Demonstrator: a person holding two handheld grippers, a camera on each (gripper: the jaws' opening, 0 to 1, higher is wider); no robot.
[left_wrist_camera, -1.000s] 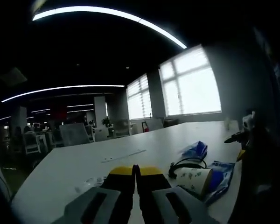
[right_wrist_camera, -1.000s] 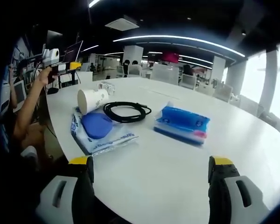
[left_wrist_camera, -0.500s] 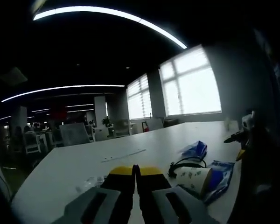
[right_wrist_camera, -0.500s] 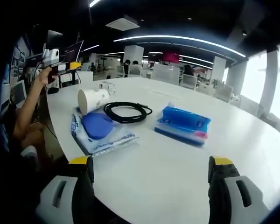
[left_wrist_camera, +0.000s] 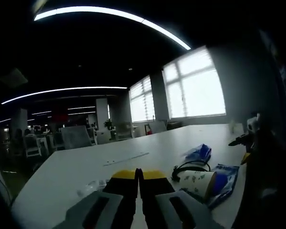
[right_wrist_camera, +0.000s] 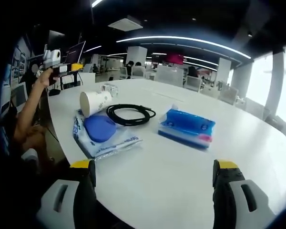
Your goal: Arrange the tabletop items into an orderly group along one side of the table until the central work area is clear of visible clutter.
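On the white table (right_wrist_camera: 171,176) lie a tipped paper cup (right_wrist_camera: 95,101), a coiled black cable (right_wrist_camera: 129,113), a blue tissue pack (right_wrist_camera: 186,126) and a clear bag holding a blue round item (right_wrist_camera: 101,130). My right gripper (right_wrist_camera: 155,172) stands open near the table's edge, apart from them all. My left gripper (left_wrist_camera: 138,176) is shut with nothing in it, low over the table; the cup (left_wrist_camera: 199,183), cable (left_wrist_camera: 189,167), bag (left_wrist_camera: 227,177) and tissue pack (left_wrist_camera: 199,153) lie to its right. The left gripper (right_wrist_camera: 66,69) shows far left in the right gripper view, held in a hand.
A small crumpled clear wrapper (right_wrist_camera: 108,88) lies beyond the cup, and shows as a wrapper (left_wrist_camera: 91,187) left of my left gripper. A person's arm (right_wrist_camera: 31,107) reaches along the table's left edge. Chairs and desks stand behind. Bright windows (left_wrist_camera: 200,83) line one wall.
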